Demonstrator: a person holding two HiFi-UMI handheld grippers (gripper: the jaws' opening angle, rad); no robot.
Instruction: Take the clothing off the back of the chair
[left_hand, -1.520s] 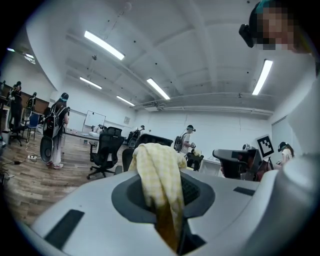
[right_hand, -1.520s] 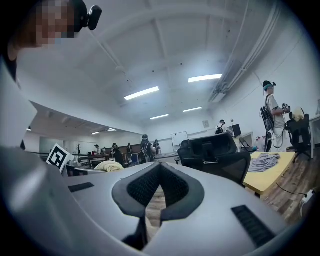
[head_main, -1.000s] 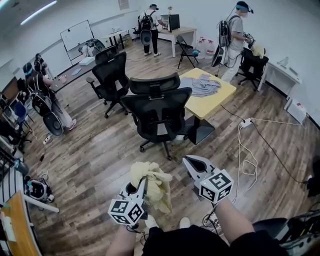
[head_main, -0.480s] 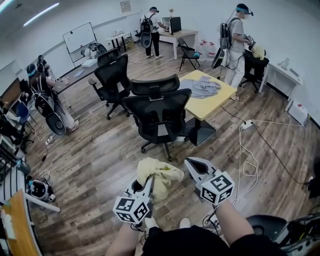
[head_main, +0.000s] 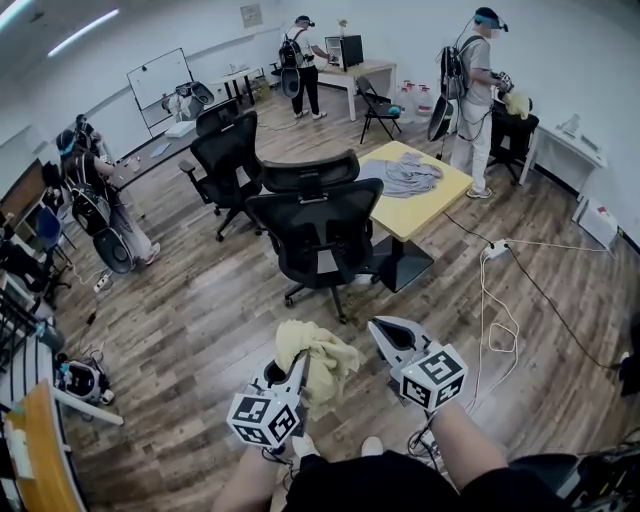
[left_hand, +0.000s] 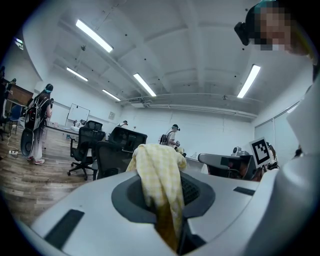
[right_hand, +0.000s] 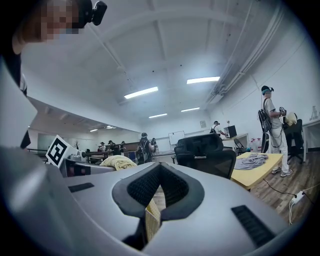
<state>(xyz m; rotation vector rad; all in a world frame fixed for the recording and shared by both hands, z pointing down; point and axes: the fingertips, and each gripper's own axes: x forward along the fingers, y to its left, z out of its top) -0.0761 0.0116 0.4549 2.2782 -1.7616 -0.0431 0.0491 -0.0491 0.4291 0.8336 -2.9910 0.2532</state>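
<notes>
Readable text: none is showing. Square black-and-white coded markers are sitting on the left cube (head_main: 262, 420) of the left hand-held gripper (head_main: 288, 368) and the right cube (head_main: 432, 376) of the right hand-held gripper (head_main: 386, 332), carrying no letters or digits. The whiteboard (head_main: 160, 72) and wall frame (head_main: 247, 13) are showing nothing legible.

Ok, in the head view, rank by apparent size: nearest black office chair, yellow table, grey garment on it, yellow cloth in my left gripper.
1. black office chair
2. yellow table
3. yellow cloth
4. grey garment
The cloth only looks larger than the garment: it is far nearer the camera, so that pair is unsure.
</notes>
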